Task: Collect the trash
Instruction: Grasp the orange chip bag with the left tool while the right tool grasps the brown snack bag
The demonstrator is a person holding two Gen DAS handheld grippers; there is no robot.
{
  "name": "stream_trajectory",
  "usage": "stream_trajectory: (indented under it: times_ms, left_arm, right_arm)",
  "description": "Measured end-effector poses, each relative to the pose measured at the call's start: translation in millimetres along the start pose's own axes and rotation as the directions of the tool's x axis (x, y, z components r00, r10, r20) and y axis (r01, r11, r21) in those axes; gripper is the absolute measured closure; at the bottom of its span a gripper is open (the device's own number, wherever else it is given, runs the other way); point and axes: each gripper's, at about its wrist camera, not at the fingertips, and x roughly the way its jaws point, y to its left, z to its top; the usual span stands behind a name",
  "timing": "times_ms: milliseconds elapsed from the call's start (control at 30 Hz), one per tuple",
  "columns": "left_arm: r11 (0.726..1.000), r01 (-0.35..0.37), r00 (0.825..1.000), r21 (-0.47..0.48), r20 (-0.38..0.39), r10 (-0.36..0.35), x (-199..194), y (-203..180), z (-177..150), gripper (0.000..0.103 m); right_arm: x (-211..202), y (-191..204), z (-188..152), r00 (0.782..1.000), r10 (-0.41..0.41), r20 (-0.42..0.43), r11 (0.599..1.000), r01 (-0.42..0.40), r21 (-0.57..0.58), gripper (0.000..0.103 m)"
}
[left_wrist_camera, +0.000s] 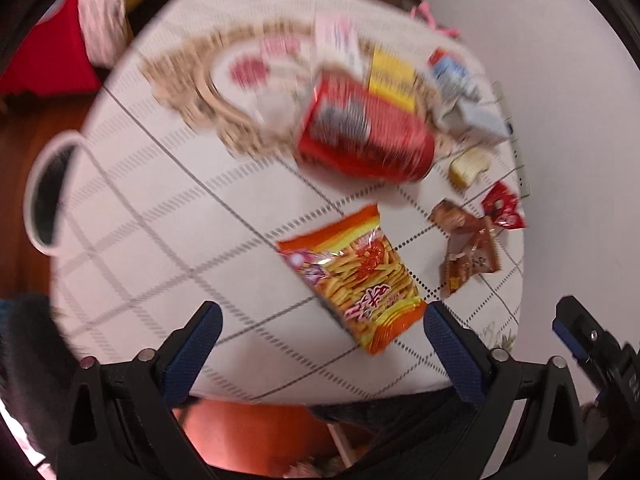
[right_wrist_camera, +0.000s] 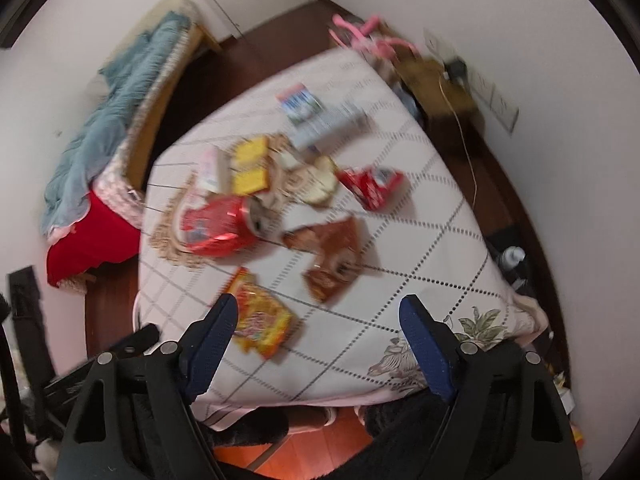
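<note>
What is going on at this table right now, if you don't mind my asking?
A person holds a tool in each hand above a cloth-covered table strewn with snack trash. Both the left tool and the right tool are open and hold nothing. Nearest them lies an orange snack bag, with a brown wrapper and a red bag farther off. Nothing is picked up yet.

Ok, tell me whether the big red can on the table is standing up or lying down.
Lying down. The red can rests on its side on the tablecloth, with its round end facing sideways toward the brown wrapper.
</note>
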Motion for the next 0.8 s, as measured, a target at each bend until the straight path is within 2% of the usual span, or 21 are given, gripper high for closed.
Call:
stream_trajectory:
  times_ms: [67, 133, 200, 267, 333, 400, 433, 600, 767, 800]
  left_arm:
    - [0.999, 0.024, 0.999, -0.035, -0.048, -0.026, 23.0, -1.0, 2.6, 0.028]
    - [0.997, 0.042, 0.996, -0.072, -0.072, -0.047, 37.7, -2.1, 5.8, 0.032]
    - [0.995, 0.05, 0.997, -0.081, -0.054, -0.054, 41.5, -4.8, 7.8, 0.039]
    - [0.998, 0.015, 1.0, -0.063, -0.021, -0.017, 39.8, -9.3, 10.8, 0.062]
    - [1.0, -0.003, 1.0, -0.031, -0.004, 0.003, 38.0, -11.2, 11.5, 0.081]
    - [1.0, -0.013, 1.0, -0.003, 0.004, 0.013, 34.8, -9.2, 12.0, 0.089]
    - [0.999, -0.042, 0.999, 0.022, 0.024, 0.042, 31.0, -8.1, 12.0, 0.095]
    - [0.991, -0.097, 0.993, 0.088, 0.082, 0.09, 17.3, 0.5, 16.3, 0.1]
    - [0.976, -0.177, 0.974, 0.124, 0.164, 0.156, -4.0, 14.4, 18.2, 0.1]
    - [0.972, -0.194, 0.968, 0.131, 0.184, 0.168, -10.5, 17.1, 17.7, 0.1]
  right_arm:
    - [18.4, -8.9, 0.6, 1.0, -0.01, -0.014, 1.0, 0.01, 0.012, 0.019]
    - [34.2, -13.3, 2.5, 1.0, -0.016, -0.019, 1.0, 0.016, 0.027, 0.019]
    - [49.0, -16.9, 6.0, 0.999, -0.021, -0.028, 0.999, 0.022, 0.036, 0.019]
    - [64.7, -19.3, 9.8, 0.999, -0.03, -0.041, 0.998, 0.032, 0.048, 0.019]
    - [75.2, -20.1, 13.7, 0.998, -0.037, -0.052, 0.998, 0.04, 0.056, 0.019]
    - [85.2, -18.4, 16.7, 0.997, -0.043, -0.059, 0.997, 0.047, 0.054, 0.019]
    - [89.0, -17.1, 18.1, 0.997, -0.051, -0.059, 0.997, 0.054, 0.049, 0.019]
    - [110.6, -8.6, 22.3, 0.994, -0.092, -0.056, 0.995, 0.094, 0.033, 0.019]
    - [124.4, 2.7, 25.6, 0.987, -0.153, -0.043, 0.988, 0.152, -0.008, 0.019]
    - [126.5, 5.8, 25.6, 0.986, -0.165, -0.037, 0.986, 0.164, -0.018, 0.023]
